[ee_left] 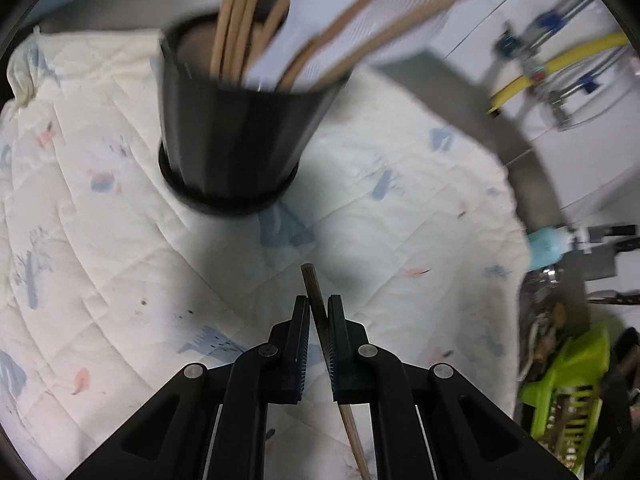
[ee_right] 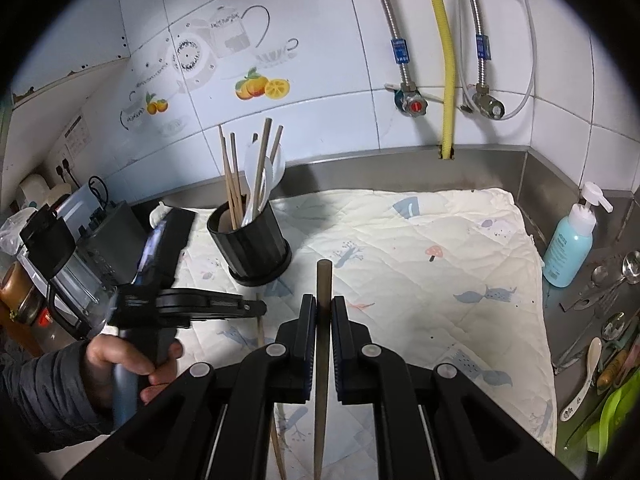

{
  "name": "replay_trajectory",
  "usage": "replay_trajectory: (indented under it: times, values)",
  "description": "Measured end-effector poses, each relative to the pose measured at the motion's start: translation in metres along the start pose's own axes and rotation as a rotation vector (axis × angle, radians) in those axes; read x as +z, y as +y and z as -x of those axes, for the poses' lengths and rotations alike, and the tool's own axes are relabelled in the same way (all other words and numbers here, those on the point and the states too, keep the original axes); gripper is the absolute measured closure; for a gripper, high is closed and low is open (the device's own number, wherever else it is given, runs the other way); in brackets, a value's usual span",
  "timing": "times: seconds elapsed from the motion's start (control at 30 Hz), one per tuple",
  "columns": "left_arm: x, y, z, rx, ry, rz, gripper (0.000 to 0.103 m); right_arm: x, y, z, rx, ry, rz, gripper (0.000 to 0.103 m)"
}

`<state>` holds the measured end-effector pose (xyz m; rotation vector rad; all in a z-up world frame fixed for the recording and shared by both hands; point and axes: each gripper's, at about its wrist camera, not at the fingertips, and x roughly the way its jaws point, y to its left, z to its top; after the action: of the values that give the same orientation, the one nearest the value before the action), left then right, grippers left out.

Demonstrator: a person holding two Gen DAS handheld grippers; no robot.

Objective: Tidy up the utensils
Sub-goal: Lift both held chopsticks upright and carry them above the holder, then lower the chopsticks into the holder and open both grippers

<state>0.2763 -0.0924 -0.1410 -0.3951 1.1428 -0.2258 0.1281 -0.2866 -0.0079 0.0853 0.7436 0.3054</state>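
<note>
Steel formed the table (ee_right: 500, 160), most of it covered by a cream quilted cloth (ee_right: 420, 248) printed with pale blue and pink figures. Toward the cloth's far left corner stood a black ribbed utensil holder (ee_right: 256, 252) on a round base, tapering downward and already holding several wooden chopsticks (ee_right: 234, 176) and a white spoon (ee_right: 260, 176) that rose above its rim. Beyond the cloth's right edge stood a blue soap bottle (ee_right: 568, 248), with metal spoons (ee_right: 616, 276) lying loose on the bare steel beside it. The left gripper (ee_left: 319, 312), held in a person's hand (ee_right: 120, 360), hovered close before the holder; its jaws were closed on a slim brown chopstick (ee_left: 316, 300), which crossed them at a slant with its blunt round end poking just past the tips. The right gripper (ee_right: 323, 312) sat farther back over the cloth, its jaws clamped on a second chopstick (ee_right: 323, 276), darker, straight and upright between the pads, its squared end pointing toward the holder.
</note>
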Motion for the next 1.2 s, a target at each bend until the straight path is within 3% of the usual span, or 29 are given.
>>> replay_trajectory:
  times: [0.4,0.57,0.8,1.2]
  values:
    - [-0.002,0.003,0.128,-0.093,-0.226,-0.111,0.096,0.016,0.018,0.014,0.017,-0.066,0.024,0.094]
    - [0.009,-0.001,0.174,-0.096,-0.324,-0.146,0.097,0.028,0.025,0.014,0.035,-0.09,0.023,0.094]
    - [0.044,-0.005,0.233,-0.08,-0.48,-0.179,0.097,0.056,0.041,0.01,0.066,-0.133,0.038,0.094]
    - [0.116,0.007,0.273,-0.058,-0.597,-0.194,0.097,0.116,0.073,0.003,0.096,-0.251,0.058,0.094]
